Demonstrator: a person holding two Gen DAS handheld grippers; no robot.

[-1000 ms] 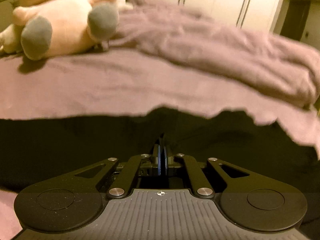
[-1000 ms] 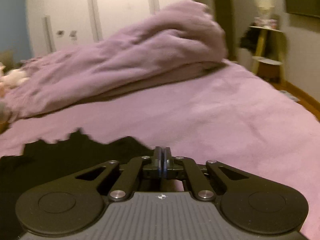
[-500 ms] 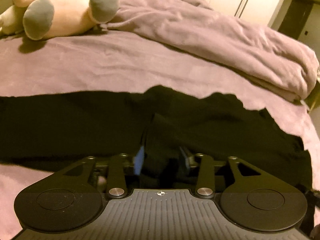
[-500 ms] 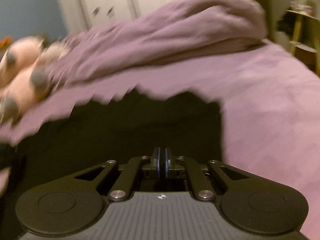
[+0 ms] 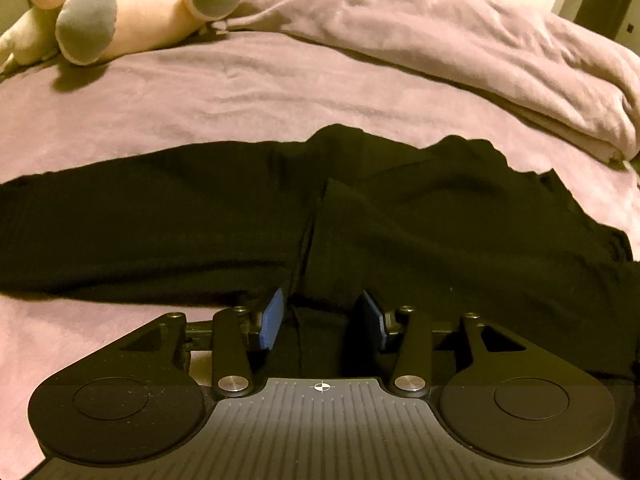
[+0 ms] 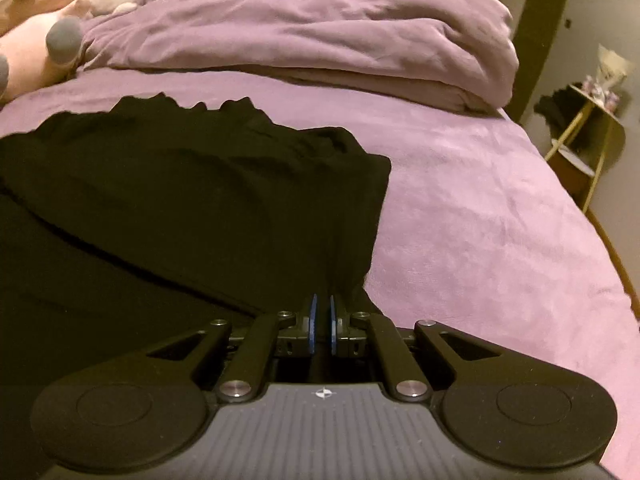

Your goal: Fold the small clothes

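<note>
My left gripper [image 5: 322,320] has its jaws opening, the blue pads [image 5: 272,318] well apart. A ridge of the black garment [image 5: 160,216] runs up between them, but neither pad presses on it. That garment lies spread across the purple bed [image 5: 240,96], reaching far to the left and right of my fingers; a fold line climbs from the gap between the pads toward its far edge, which is wavy and uneven.

My right gripper [image 6: 321,326] has its pads [image 6: 312,324] pressed nearly together, only a thin slit between them. The garment's [image 6: 180,208] near right corner bunches into that slit, and the cloth pulls up into a tight pucker just ahead of the pads, so I am pinching it there. From this pinch the garment spreads away to the left and forward, its right edge rising to a squared corner, with bare bed [image 6: 480,208] to the right of it.

No boxes or baskets show. The bed bears everything: the garment near me, a folded purple duvet [image 6: 320,40] heaped along the far side, and a pink plush [image 5: 132,4] with grey feet at the far left, well apart from the garment. In the right view, a small yellow-legged side table [image 6: 588,120] stands beyond the bed's right edge, holding small things too blurred to tell.
</note>
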